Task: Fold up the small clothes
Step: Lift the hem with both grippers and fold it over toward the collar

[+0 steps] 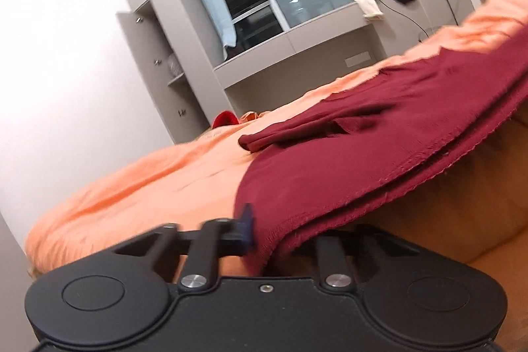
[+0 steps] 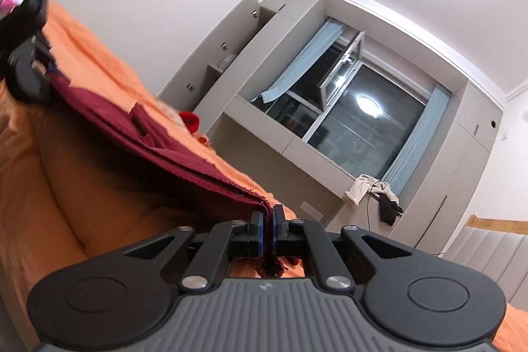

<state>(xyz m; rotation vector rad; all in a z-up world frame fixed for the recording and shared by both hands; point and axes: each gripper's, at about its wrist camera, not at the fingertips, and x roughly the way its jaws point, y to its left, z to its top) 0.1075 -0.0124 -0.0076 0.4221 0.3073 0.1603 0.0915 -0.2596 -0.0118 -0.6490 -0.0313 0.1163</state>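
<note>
In the left wrist view, the maroon garment (image 1: 379, 134) is seen spread over the orange bed (image 1: 148, 174), its lifted hem draped across the left tool (image 1: 264, 233), whose grip cannot be told. In the right wrist view, the garment's corner is pinched between the closed fingers of the right tool (image 2: 268, 228); the left tool is seen at the far hem.

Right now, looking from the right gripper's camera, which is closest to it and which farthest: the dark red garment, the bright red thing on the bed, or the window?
1. The dark red garment: its edge is pinched in the right gripper, stretching away to the left.
2. The bright red thing: farther up the orange bed, beyond the garment.
3. The window: in the far wall, past the bed.
</note>
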